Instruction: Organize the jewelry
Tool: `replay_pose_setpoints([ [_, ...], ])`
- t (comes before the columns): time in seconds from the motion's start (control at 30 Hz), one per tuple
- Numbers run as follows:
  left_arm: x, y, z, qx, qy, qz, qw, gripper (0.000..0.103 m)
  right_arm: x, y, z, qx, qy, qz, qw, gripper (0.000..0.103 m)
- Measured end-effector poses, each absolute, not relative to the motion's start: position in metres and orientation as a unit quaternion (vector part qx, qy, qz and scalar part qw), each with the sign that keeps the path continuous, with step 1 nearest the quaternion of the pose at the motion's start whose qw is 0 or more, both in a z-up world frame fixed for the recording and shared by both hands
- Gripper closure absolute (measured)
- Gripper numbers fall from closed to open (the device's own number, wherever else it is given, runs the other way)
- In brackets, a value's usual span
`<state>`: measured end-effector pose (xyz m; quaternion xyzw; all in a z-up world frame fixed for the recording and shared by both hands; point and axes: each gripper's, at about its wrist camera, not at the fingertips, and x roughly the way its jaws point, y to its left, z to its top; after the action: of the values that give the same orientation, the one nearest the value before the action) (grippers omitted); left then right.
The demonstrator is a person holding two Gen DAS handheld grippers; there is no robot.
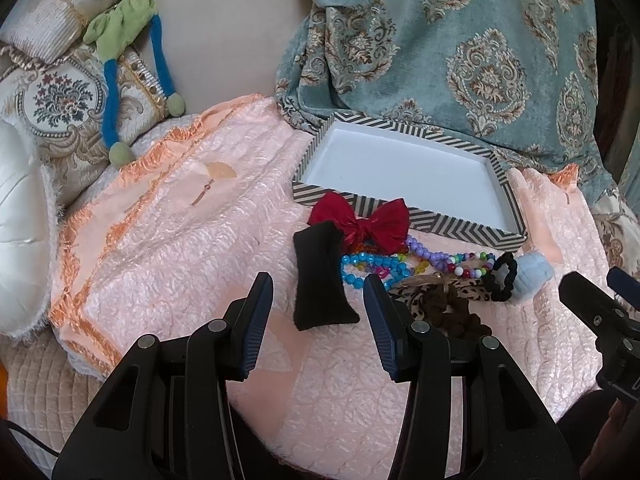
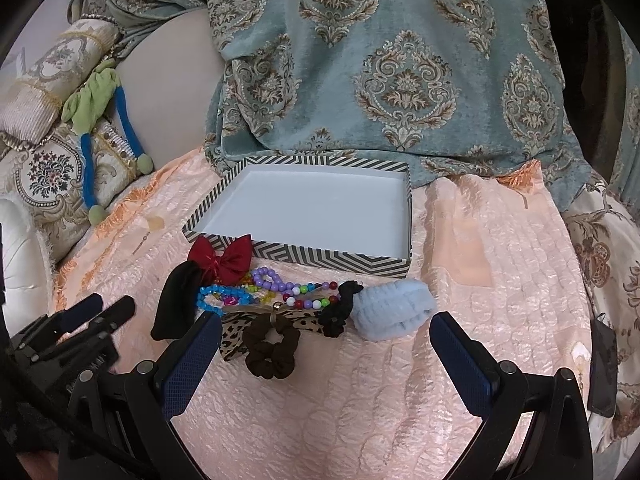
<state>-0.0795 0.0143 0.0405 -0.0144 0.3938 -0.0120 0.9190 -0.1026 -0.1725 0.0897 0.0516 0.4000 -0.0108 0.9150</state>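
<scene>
Both tools open, gripping nothing: left tool (image 1: 318,300) hovering low over the pink quilted bedspread (image 1: 180,248), fingers either side of the near end of a black fabric pad (image 1: 320,276); right tool (image 2: 320,344) spread wide, just short of a brown scrunchie (image 2: 272,350) and a pale blue scrunchie (image 2: 394,312). Jewelry heaped together in a row on the bedspread, just in front of the near wall of an open, white-lined box with black-and-white chevron sides (image 2: 320,258): red bow (image 2: 224,258) leaning against the box's near left corner, blue bead bracelet (image 2: 216,296), purple bead strand (image 2: 268,278), multicolour bead strand (image 2: 308,298), leopard-print bow (image 2: 236,330) under the brown scrunchie, small black scrunchie (image 2: 340,314) touching the pale blue one. Box interior bare. Behind the box, a teal damask throw (image 2: 400,80) draped down to the bedspread's far edge. At the far left, embroidered cushions (image 1: 60,100) with a green-and-blue plush toy (image 1: 120,40) lying across them.
</scene>
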Motion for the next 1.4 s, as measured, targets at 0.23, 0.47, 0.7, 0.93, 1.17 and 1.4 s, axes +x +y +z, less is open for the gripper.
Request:
replay_pose_setpoints([
  [0.23,-0.069,0.056,0.044,-0.074,0.406,0.002,0.911,0.056,-0.099,-0.202,0.078,0.083,0.406,-0.020,0.910,0.000],
  [0.47,-0.049,0.071,0.029,-0.114,0.440,-0.012,0.890,0.054,-0.094,-0.225,0.060,0.099,0.417,-0.015,0.903,0.007],
  [0.7,-0.030,0.051,0.005,-0.098,0.467,-0.027,0.879,0.047,-0.084,-0.245,0.031,0.106,0.449,-0.008,0.887,0.032],
  [0.93,-0.001,0.039,-0.018,-0.081,0.482,-0.019,0.872,0.046,-0.069,-0.233,0.024,0.122,0.449,0.048,0.884,0.033],
  [1.17,0.014,0.028,-0.038,-0.063,0.490,-0.036,0.869,0.053,-0.062,-0.242,0.019,0.137,0.453,0.050,0.879,0.034],
  [1.4,0.018,0.033,-0.047,-0.089,0.494,-0.055,0.863,0.079,-0.060,-0.272,0.004,0.197,0.465,0.014,0.863,0.037],
])
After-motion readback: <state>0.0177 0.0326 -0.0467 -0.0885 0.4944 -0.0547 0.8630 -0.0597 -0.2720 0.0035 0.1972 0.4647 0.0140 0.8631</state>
